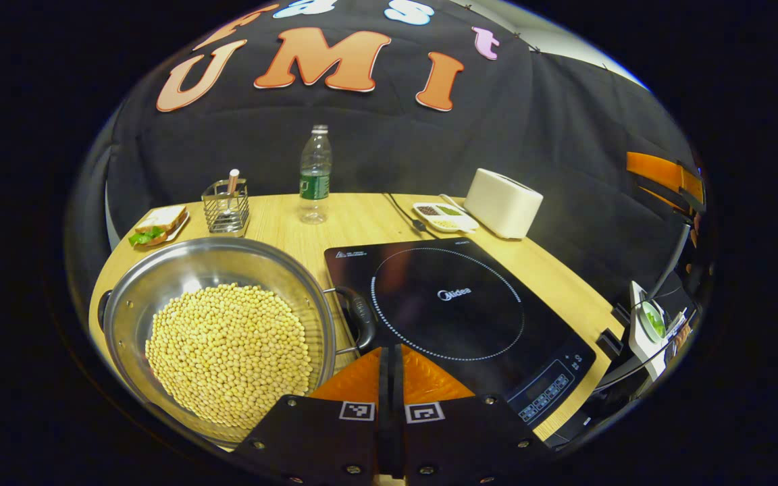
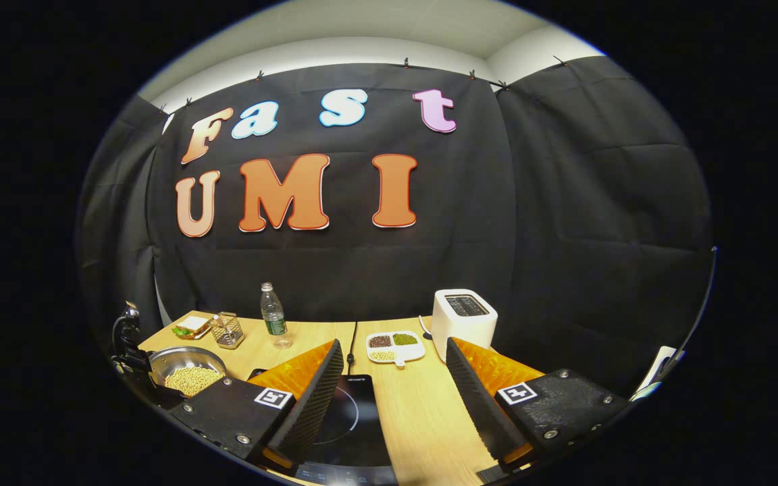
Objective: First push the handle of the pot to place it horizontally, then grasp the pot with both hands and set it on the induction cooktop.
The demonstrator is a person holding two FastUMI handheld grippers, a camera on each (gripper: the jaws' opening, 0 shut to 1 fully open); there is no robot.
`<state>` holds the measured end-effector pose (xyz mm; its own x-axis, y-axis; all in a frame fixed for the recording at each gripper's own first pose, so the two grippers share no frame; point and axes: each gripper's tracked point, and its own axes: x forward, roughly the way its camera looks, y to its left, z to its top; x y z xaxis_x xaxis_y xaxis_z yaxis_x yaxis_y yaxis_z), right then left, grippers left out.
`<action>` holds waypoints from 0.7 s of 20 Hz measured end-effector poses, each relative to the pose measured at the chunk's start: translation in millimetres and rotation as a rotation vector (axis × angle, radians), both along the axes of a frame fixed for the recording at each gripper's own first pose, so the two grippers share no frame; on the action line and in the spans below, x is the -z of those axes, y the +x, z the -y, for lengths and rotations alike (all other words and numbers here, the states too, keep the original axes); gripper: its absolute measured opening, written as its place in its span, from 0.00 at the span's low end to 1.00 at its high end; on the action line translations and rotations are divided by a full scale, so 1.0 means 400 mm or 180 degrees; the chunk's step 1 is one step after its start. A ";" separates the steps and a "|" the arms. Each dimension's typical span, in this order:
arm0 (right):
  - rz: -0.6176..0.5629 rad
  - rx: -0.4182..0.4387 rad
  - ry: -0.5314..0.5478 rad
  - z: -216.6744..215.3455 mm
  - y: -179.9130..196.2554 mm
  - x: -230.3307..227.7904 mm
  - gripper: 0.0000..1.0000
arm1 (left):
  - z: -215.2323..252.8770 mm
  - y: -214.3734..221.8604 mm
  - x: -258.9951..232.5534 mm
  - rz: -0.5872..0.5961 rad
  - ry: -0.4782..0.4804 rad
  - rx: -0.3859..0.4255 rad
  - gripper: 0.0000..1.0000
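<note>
Beans fill the pot (image 1: 217, 331) in my left gripper view — a big shiny metal pot sitting on the desk (image 1: 362, 223), at the left. Its dark handle (image 1: 358, 317) sticks out to the right and lies flat, just at the edge of the induction cooktop (image 1: 456, 314). The pot is beside the cooktop, not on it. My left gripper (image 1: 389, 364) has its fingers pressed together with nothing between them, and the tips are right by the handle; I cannot tell if they touch it. Farther back on the desk I see a sandwich on a plate (image 1: 159, 225), a wire basket (image 1: 225, 206), a water bottle (image 1: 315, 174), a white dish with seeds (image 1: 444, 217) and a white toaster (image 1: 502, 202).

In my right gripper view, my right gripper (image 2: 396, 398) has its fingers spread wide apart — nothing is in them. They hang above the desk (image 2: 423, 412) and the near corner of the induction cooktop (image 2: 352, 418). The pot (image 2: 186, 371) with its beans is far off at the left, well apart from these fingers. Behind it stand the sandwich plate (image 2: 192, 327), the wire basket (image 2: 227, 329) and the water bottle (image 2: 273, 314). The seed dish (image 2: 394, 346) and the toaster (image 2: 463, 320) are straight ahead, near the back of the desk.
</note>
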<state>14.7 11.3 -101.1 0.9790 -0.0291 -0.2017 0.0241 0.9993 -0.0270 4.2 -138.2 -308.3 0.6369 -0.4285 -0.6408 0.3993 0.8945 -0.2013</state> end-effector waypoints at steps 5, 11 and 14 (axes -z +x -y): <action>-0.0070 -0.0136 -0.0001 -0.133 -0.007 0.034 0.95 | -0.114 0.018 -0.114 0.0384 0.0005 -0.0145 0.02; -0.0281 -0.0272 0.0115 -0.319 -0.001 0.119 0.95 | -0.404 0.064 -0.187 0.0741 0.0290 -0.0663 0.02; -0.0505 -0.0425 0.0154 -0.443 -0.002 0.189 0.95 | -0.531 0.077 -0.194 0.0783 0.0318 -0.0959 0.09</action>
<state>14.0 188.4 -176.7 0.9294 0.1121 -0.3515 -0.1092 0.9936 0.0282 35.0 74.0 -230.7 0.8641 -0.1425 -0.4827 0.1416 0.9892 -0.0384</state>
